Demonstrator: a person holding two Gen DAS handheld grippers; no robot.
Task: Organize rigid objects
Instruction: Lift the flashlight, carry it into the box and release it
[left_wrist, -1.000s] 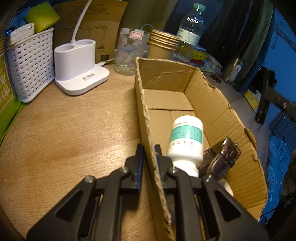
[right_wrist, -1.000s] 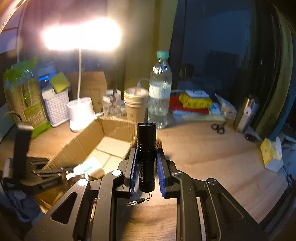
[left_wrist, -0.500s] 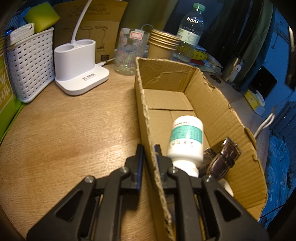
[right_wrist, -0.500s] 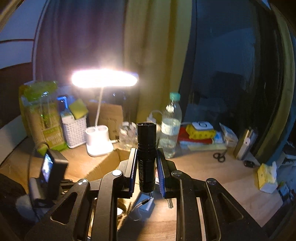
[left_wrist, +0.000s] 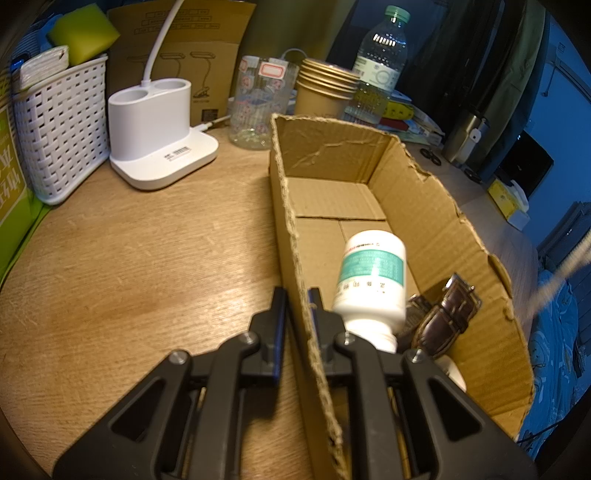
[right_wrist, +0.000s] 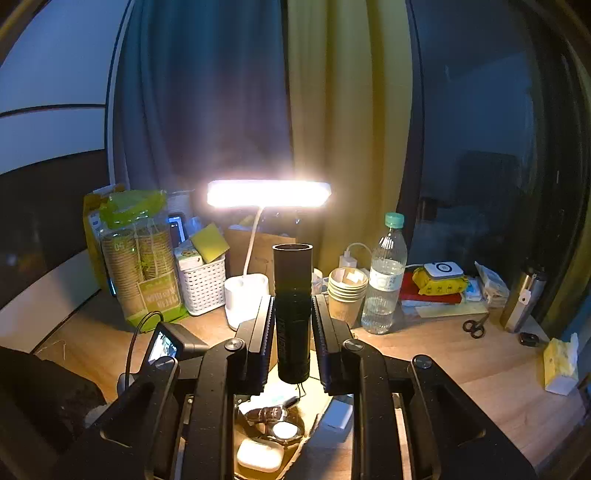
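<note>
My left gripper (left_wrist: 295, 295) is pinched shut on the near side wall of the cardboard box (left_wrist: 373, 144), one finger outside, one inside, holding it steady on the table (left_wrist: 147, 266). Just right of those fingers, inside the box, lie a white pill bottle (left_wrist: 369, 284) and a brown watch strap (left_wrist: 447, 314).

My right gripper (right_wrist: 292, 310) is clamped around a black flashlight (right_wrist: 292, 306), which stands upright between the pads, high above the box; the watch and a white earbud case (right_wrist: 260, 456) show below it.

The risk, I think, is the drop. The flashlight is smooth and round, so it could slip as I tilt down, or land on the watch face. If I pull on the thin wall, it may tear or tip the box.
</note>
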